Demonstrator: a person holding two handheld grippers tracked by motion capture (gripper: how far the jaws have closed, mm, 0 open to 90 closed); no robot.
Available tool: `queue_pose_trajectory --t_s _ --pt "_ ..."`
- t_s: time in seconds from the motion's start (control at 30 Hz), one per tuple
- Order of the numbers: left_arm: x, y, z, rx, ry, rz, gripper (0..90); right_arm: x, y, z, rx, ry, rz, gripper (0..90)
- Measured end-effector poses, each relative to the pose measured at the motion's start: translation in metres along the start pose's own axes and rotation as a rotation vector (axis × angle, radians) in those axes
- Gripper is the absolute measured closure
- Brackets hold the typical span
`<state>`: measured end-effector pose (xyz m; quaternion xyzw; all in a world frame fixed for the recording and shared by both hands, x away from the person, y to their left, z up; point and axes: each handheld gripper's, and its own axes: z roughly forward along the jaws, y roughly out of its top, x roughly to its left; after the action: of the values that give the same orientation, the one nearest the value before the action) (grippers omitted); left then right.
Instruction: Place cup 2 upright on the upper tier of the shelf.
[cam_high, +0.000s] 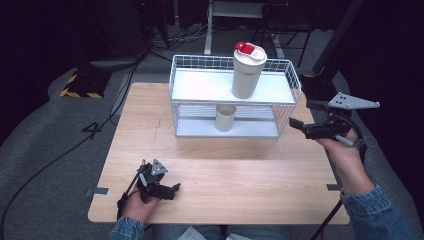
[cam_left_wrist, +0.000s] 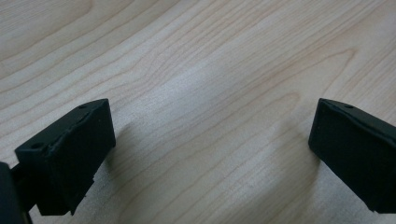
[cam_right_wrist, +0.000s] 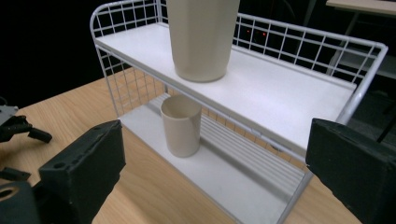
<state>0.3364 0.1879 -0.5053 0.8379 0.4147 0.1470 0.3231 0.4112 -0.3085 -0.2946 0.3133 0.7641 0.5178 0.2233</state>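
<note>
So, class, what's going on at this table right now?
A person holds a gripper in each hand. The right gripper, jaws open, hangs beside the right end of a white wire rack, facing the small cup on its lower shelf. A tall tumbler with a red-capped lid stands on the upper shelf. The left gripper rests open and empty on the wooden table.

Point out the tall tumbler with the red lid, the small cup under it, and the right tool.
tall tumbler (cam_high: 246, 75): high view, middle of its cream body.
small cup (cam_right_wrist: 181, 126): right gripper view, its front wall.
right tool (cam_high: 296, 123): high view, between its jaw tips.
</note>
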Motion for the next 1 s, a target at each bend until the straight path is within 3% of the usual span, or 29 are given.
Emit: queue_pose_trajectory --t_s 0.33,1.0 --pt "0.002 0.004 0.004 -0.001 0.004 -0.006 1.0 0.005 -0.045 -0.009 0.023 -0.016 0.057 5.0" --pt "0.002 0.004 0.004 -0.001 0.005 -0.006 1.0 0.016 -0.112 0.000 0.146 -0.018 0.058 5.0"
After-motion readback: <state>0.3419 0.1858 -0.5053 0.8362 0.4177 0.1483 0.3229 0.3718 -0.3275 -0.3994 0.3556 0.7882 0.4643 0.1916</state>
